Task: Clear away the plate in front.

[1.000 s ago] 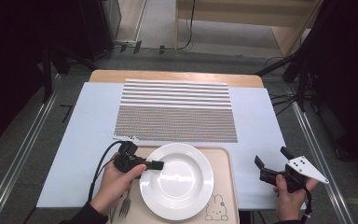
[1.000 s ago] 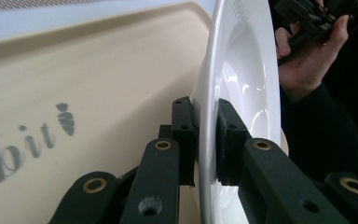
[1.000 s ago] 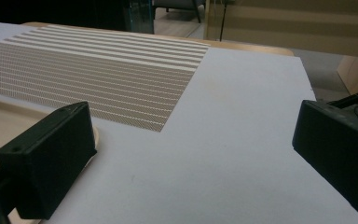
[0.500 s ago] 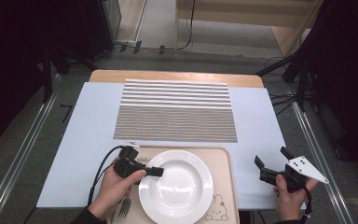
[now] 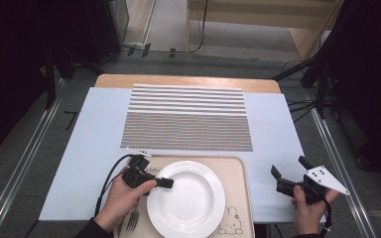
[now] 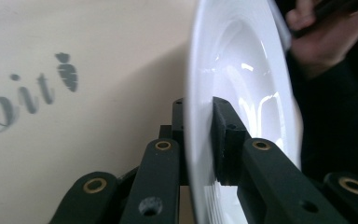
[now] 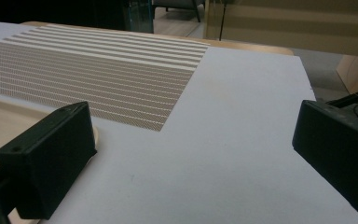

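Observation:
A white plate (image 5: 186,198) lies on a beige tray (image 5: 238,191) at the near edge of the table. My left gripper (image 5: 166,182) comes in from the left and is shut on the plate's left rim. In the left gripper view, the plate (image 6: 242,93) has its thin rim pinched by the left gripper (image 6: 198,116), one jaw under it and one on top. My right gripper (image 5: 287,166) is held over the white sheet to the right of the tray. In its own view the right gripper (image 7: 191,140) stands open, with nothing between its jaws.
A striped woven mat (image 5: 186,116) covers the middle of the white sheet (image 5: 94,148). A fork (image 5: 133,220) lies on the tray's left part, under my left hand. The tray carries a rabbit drawing (image 5: 228,223) near its front right corner.
The left gripper and the plate have shifted slightly toward the near edge of the table. The right gripper has kept still.

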`<state>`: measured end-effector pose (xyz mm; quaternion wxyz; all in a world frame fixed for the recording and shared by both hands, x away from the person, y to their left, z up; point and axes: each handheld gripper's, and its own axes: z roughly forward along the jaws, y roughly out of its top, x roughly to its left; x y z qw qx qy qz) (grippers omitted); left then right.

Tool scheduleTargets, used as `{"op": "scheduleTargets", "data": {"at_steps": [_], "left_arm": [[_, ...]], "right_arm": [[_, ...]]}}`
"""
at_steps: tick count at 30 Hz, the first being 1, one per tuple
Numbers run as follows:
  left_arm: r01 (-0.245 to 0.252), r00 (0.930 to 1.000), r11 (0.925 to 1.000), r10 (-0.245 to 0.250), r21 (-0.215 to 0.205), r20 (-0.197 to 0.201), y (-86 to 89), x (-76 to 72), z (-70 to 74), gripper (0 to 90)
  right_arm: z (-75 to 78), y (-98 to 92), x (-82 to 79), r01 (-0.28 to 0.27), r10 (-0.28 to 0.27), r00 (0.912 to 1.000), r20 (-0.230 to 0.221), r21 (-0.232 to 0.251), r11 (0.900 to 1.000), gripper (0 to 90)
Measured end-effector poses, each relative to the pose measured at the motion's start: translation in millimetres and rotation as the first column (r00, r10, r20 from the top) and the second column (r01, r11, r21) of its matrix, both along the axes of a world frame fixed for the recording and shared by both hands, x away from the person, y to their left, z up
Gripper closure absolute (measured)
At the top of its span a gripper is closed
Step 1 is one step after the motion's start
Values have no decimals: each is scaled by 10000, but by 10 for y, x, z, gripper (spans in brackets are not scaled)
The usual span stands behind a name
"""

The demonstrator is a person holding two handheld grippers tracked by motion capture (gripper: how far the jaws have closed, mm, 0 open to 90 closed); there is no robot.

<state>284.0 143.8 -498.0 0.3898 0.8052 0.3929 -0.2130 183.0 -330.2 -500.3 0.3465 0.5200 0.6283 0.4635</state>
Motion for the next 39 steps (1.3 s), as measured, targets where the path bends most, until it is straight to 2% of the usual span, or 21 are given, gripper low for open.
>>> {"op": "scheduleTargets", "data": {"at_steps": [1,6,7,8,11,13,15,19,22,25,28,30,34,39], "left_arm": [[-49,10000,9999,49,104,-14,-8,12,-1,783],[-108,9976,9928,26,1195,688,-65,27,-15,748],[-319,9947,9885,170,1476,1012,-70,21,-10,712],[-458,9923,9869,272,1546,1207,-61,22,-3,679],[-502,9885,9839,244,1716,1494,-54,27,8,668],[-638,9786,9790,233,1938,2046,-65,5,46,614],[-690,9711,9798,229,1875,2378,-60,-1,95,526],[-1073,9550,9800,547,1674,2916,-13,-5,172,382],[-1305,9426,9807,771,1458,3249,29,-15,204,317],[-1306,9317,9855,848,1080,3531,67,-27,232,249],[-1113,9161,9916,765,662,3937,98,-55,267,126],[-864,9096,9958,670,289,4100,125,-70,288,0],[-1088,8797,9939,1049,-184,4638,187,-100,333,0],[-1461,8366,9877,1534,-557,5260,290,-132,370,0]], "right_arm": [[1,-1,-1,3,-3,10000,12,-16,10000,0],[0,-10,-4,26,-26,10000,4,7,10000,0],[0,-11,-4,26,-26,10000,2,3,10000,0],[0,-12,-4,29,-29,10000,-1,5,10000,0],[0,-9,-4,26,-26,10000,-1,0,10000,0],[-1,-7,-2,3,-3,10000,15,-23,10000,0],[-1,-5,-2,8,-8,10000,3,-7,10000,0],[0,-2,-2,8,-8,10000,3,-19,10000,0],[0,-2,-3,18,-18,10000,6,-33,10000,0],[0,-1,-2,15,-15,10000,4,-26,10000,0],[0,0,-2,20,-21,10000,-8,-22,10000,0],[-1,1,-2,22,-22,10000,-9,-22,10000,0],[-1,1,-2,24,-24,10000,-15,-25,10000,0],[-3,1,-2,23,-23,10000,-18,-28,10000,0]]}}
